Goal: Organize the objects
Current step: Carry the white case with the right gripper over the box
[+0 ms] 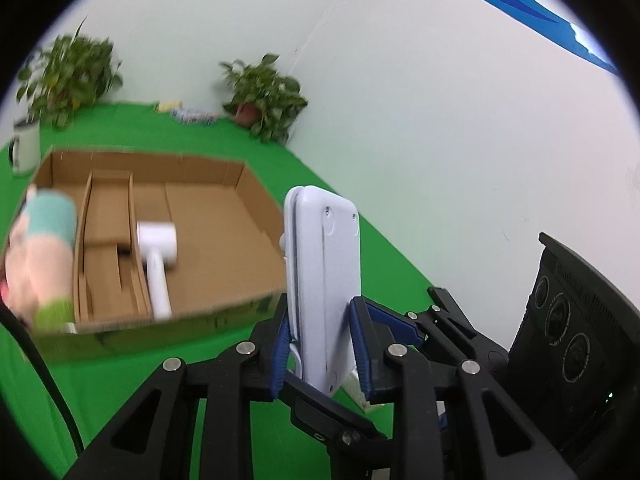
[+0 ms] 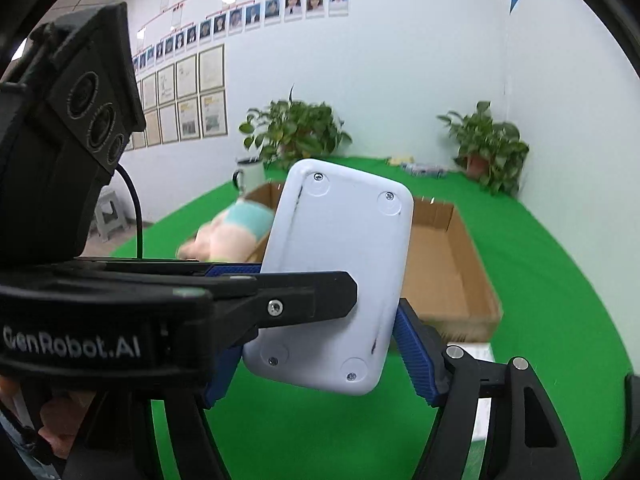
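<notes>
My left gripper (image 1: 320, 344) is shut on a flat white plastic device (image 1: 326, 280), held upright above the green table; its screwed back faces the right wrist camera (image 2: 336, 276). My right gripper (image 2: 320, 356) stands open around the same device, its blue pads (image 2: 416, 352) beside it; whether they touch it I cannot tell. An open cardboard box (image 1: 224, 208) with dividers lies ahead to the left and holds a white hammer-shaped object (image 1: 156, 252). A plush toy with teal and green bands (image 1: 44, 248) lies at the box's left end, also in the right wrist view (image 2: 236, 228).
Two potted plants (image 1: 68, 76) (image 1: 264, 96) stand at the table's far edge by the white wall. A white mug (image 1: 26, 146) stands near the left plant. Small packets (image 1: 192, 116) lie at the back. A paper sheet (image 2: 480, 352) lies near the box. A grey stool (image 2: 108, 212) is off the table.
</notes>
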`<state>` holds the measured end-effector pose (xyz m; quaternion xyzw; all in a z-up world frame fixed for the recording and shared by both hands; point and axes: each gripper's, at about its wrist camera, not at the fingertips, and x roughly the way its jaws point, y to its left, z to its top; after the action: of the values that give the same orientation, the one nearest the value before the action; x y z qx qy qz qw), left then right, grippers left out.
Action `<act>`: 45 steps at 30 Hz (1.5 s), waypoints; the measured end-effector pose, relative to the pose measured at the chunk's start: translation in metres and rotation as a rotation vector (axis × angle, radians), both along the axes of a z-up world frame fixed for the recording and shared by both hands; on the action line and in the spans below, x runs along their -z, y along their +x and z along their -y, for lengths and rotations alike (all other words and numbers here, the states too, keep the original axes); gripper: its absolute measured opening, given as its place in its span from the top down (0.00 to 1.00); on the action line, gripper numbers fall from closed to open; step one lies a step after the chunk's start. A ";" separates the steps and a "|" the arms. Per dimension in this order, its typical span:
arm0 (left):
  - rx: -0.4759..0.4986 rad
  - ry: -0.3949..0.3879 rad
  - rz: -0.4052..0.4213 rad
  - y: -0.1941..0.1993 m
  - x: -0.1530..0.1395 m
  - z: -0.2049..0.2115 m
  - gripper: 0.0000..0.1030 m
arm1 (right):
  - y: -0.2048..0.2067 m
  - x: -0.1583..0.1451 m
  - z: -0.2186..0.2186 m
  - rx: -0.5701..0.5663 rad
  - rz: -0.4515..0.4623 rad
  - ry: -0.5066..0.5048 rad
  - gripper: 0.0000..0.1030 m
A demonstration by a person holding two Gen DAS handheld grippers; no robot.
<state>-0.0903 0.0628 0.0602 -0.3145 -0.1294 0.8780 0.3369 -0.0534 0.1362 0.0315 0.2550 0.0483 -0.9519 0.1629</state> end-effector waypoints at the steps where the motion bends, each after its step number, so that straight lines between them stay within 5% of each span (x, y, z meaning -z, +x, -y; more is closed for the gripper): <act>1: 0.000 0.001 -0.012 -0.002 -0.006 0.000 0.75 | -0.003 -0.006 0.000 0.002 -0.011 0.000 0.34; 18: -0.028 -0.061 -0.066 -0.047 -0.051 0.001 0.75 | -0.072 -0.062 -0.006 -0.005 0.000 -0.043 0.34; 25: -0.049 -0.104 -0.065 -0.074 -0.047 -0.004 0.75 | -0.120 -0.069 -0.014 -0.012 0.045 -0.063 0.35; 45: -0.099 -0.150 0.226 -0.161 0.057 0.004 0.76 | -0.244 0.057 -0.016 -0.096 0.363 -0.124 0.35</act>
<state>-0.2514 0.0584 0.0028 -0.4288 -0.1159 0.8598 0.2519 -0.2975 0.1520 -0.0255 0.4095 -0.0283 -0.8824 0.2298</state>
